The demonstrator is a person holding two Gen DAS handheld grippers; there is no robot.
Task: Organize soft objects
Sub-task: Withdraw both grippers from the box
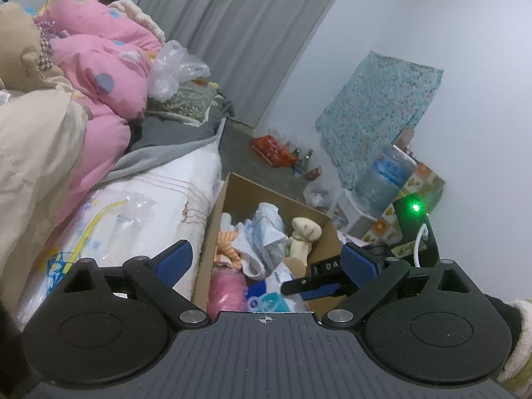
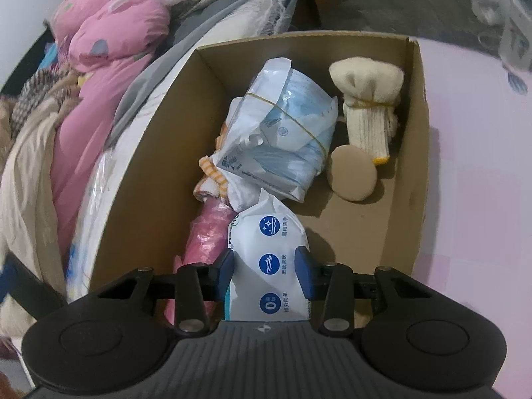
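Observation:
A cardboard box (image 2: 146,153) stands beside the bed and holds soft things. My right gripper (image 2: 266,267) is shut on a white wipes pack (image 2: 266,249) with blue round icons, low inside the box's near end. Further in lie a banded pack of face masks (image 2: 282,133), a bundle of cream knit gloves (image 2: 365,99), a tan round puff (image 2: 352,174), a pink plastic-wrapped roll (image 2: 206,232) and an orange striped cloth (image 2: 212,173). My left gripper (image 1: 266,259) is open and empty above the box (image 1: 219,212). The right gripper (image 1: 312,287) shows below it there.
The bed (image 1: 159,199) lies left of the box, with a pink quilt (image 1: 106,76), a beige blanket (image 1: 33,153) and a plastic bag (image 1: 173,66). Grey curtains (image 1: 239,33) hang behind. A water jug (image 1: 382,179), bottles and a red snack bag (image 1: 272,149) are on the floor by the wall.

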